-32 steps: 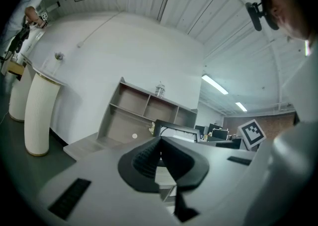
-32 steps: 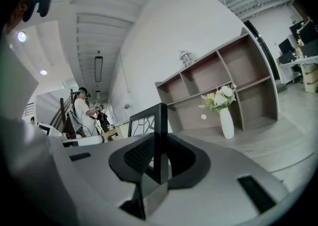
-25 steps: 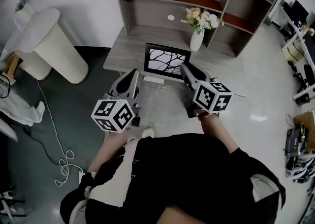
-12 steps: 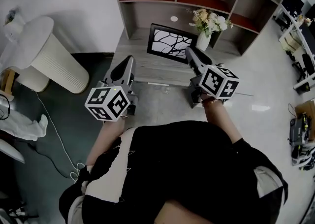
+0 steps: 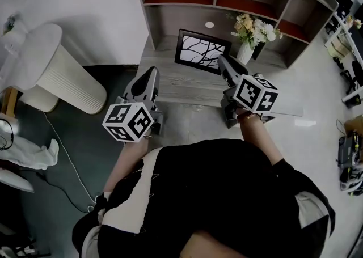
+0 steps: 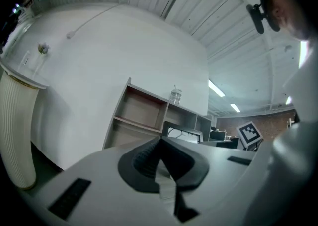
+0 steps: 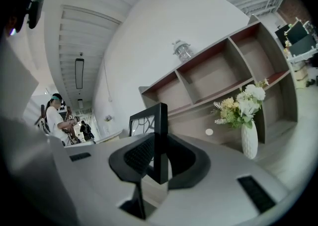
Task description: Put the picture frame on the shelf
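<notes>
While the person stands facing it, the shelf [image 5: 187, 21] fills the top of the head view: a grey unit with open compartments, reddish boards in the upper ones, and a broad low ledge [image 5: 170, 84] jutting toward the person. To its left, on the dark floor [image 5: 108, 138], stands a white ribbed column [image 5: 62, 75], well apart from both tools.

Next in size is the picture frame [image 5: 203, 51], black-edged with a branch pattern on white. It is upright over the ledge, in front of the lower middle compartment and just left of the vase of flowers [image 5: 245, 53]. Whether its bottom edge touches the ledge cannot be told.

At the frame's right side is the right tool [image 5: 222, 61]. The right gripper view shows the frame's black edge [image 7: 160, 113] standing upright between the pads of that tool [image 7: 159, 143], with both jaws pressed against it, so the frame is gripped by its side and sticks up above the tips.

Off to the frame's lower left, the left tool [image 5: 150, 72] reaches over the ledge's front corner, apart from the frame. Seen in the left gripper view, this tool [image 6: 161, 140] has its jaws drawn together at the tips with nothing between them, and the frame [image 6: 185, 131] appears beyond them, to the right.

A small white disc [image 5: 210, 24] lies on the compartment floor behind the frame.
</notes>
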Demonstrator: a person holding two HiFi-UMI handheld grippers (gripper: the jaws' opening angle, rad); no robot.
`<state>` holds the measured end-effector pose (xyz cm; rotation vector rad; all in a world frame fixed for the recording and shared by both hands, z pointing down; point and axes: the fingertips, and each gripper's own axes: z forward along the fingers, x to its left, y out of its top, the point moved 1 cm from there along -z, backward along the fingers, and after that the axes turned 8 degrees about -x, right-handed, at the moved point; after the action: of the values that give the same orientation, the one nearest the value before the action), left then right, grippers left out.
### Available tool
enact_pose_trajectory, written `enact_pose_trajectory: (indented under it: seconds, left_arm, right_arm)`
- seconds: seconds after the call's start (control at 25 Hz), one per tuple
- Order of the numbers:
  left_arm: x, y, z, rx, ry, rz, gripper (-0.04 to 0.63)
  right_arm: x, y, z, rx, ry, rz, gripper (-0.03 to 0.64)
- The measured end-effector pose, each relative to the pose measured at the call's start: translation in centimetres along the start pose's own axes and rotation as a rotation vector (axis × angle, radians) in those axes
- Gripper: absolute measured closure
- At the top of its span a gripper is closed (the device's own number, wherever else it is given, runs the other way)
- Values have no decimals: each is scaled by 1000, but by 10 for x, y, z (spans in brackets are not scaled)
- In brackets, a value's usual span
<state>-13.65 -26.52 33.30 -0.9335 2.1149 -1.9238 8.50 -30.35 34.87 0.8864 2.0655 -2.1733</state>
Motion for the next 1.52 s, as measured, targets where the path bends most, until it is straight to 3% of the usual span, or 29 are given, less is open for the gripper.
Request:
enact_pose_trajectory:
  seconds: [0.28, 0.92, 1.52]
  left_arm:
    - [8, -8, -3, -17, 0, 11, 584]
    - [80, 29, 67, -66, 69, 16, 584]
    - [127, 27, 77, -50, 134, 12, 584]
  right_arm:
    - [-10, -2, 13, -9, -6, -15, 535]
    - [-16, 52, 153, -45, 60, -56, 535]
    - [-22, 87, 258, -13, 62, -134, 535]
